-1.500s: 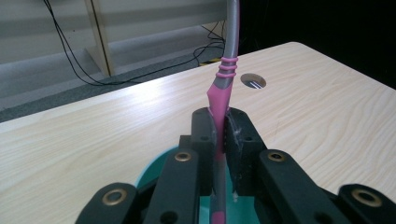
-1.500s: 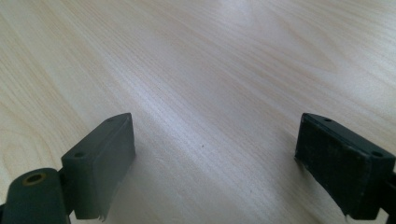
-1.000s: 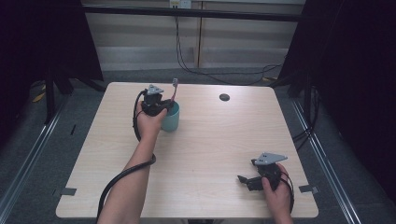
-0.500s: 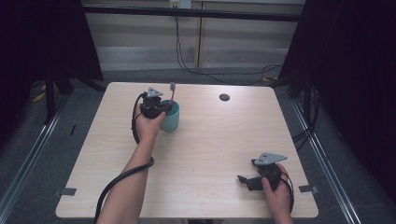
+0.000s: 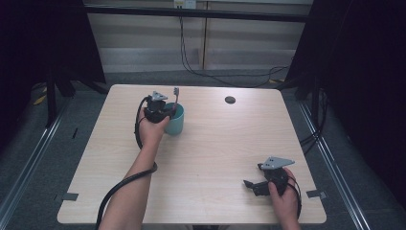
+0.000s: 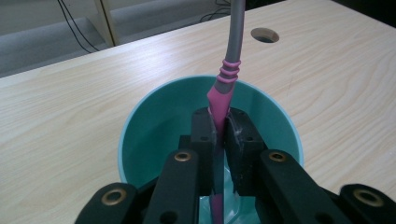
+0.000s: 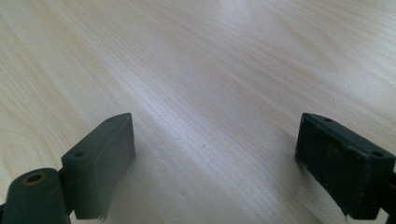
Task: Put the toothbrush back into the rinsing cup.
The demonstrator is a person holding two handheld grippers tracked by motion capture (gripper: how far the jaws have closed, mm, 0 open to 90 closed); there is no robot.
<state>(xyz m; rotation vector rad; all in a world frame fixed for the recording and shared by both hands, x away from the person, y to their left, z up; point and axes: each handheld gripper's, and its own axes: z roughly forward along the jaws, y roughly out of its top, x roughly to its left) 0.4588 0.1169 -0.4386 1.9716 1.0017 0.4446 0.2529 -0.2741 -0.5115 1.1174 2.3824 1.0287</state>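
Lowering toothbrush [image 6: 223, 88] into teal cup [image 6: 149, 121]: left gripper [image 6: 219, 126] clamped on handle; keep upright, release low. Right gripper [image 7: 215, 154] open, idle.

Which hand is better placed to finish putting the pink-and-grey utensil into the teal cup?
Left: its claw grips the utensil over the teal cup. The right claw is open at the table's near edge.

The pink-and-grey tool's [image 6: 223, 88] top is cut off by the left gripper view's edge. Its lower end hides between the black jaws inside the teal cup [image 6: 154, 116].
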